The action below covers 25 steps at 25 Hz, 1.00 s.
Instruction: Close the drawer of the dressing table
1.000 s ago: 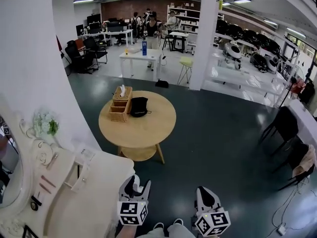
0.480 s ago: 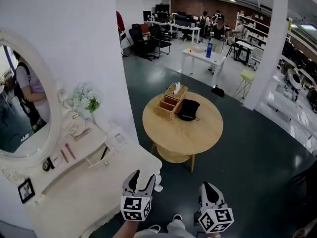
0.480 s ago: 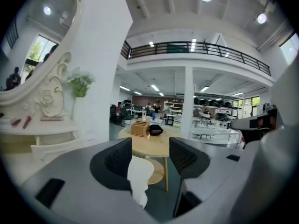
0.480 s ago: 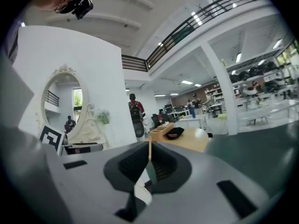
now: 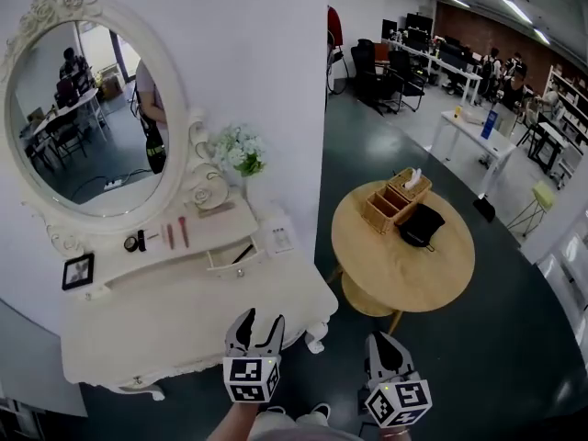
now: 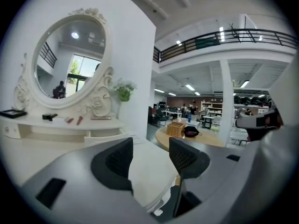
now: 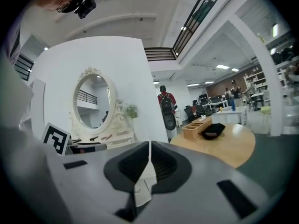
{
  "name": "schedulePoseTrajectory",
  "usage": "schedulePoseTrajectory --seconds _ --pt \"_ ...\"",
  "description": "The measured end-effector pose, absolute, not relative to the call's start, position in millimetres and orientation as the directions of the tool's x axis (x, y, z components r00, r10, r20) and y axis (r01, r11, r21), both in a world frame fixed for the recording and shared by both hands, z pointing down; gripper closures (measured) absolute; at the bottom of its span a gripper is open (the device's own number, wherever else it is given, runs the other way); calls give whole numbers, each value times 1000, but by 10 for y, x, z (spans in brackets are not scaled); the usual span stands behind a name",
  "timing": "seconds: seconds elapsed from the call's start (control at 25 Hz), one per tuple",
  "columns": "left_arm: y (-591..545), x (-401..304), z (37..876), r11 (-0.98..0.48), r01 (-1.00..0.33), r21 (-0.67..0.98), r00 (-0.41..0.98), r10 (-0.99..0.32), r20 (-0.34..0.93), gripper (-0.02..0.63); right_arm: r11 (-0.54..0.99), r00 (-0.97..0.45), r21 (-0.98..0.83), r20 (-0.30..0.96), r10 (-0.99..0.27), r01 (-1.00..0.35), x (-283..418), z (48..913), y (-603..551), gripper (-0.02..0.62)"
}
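The drawer (image 5: 233, 257) hangs ajar under the rear shelf of the dressing table (image 5: 175, 318); an off-centre shove from the wide, empty left gripper (image 5: 256, 320) or the empty, pressed-together right gripper (image 5: 382, 340) might jam it.

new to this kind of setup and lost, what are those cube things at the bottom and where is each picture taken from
No robot here: a person holds two grippers, and the patterned cubes are part of them. The head view looks down from the person's head; the other two views ride on each gripper. The left gripper has its jaws apart, empty; the right gripper is shut, holding nothing. Ahead stands a white dressing table with a mirror, its small drawer partly open, cosmetics on the shelf.
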<state>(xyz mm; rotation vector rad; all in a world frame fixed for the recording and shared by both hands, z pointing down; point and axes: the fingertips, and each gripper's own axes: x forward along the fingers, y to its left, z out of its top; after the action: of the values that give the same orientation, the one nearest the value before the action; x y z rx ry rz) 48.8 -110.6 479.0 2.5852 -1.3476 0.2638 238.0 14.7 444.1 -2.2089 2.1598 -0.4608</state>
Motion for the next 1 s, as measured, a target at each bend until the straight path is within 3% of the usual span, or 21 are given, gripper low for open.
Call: schedulePoseTrajectory --seconds 0.48,1.0 --pt "-1054 -3 4871 -334 -941 60 337 -899 281 368 186 -231 -226 192 -954 -956 2132 4491 -154 588" --pt "-1576 -61 5158 -260 -964 60 266 -910 319 379 246 -285 -196 205 -936 -949 2043 4525 -701 588"
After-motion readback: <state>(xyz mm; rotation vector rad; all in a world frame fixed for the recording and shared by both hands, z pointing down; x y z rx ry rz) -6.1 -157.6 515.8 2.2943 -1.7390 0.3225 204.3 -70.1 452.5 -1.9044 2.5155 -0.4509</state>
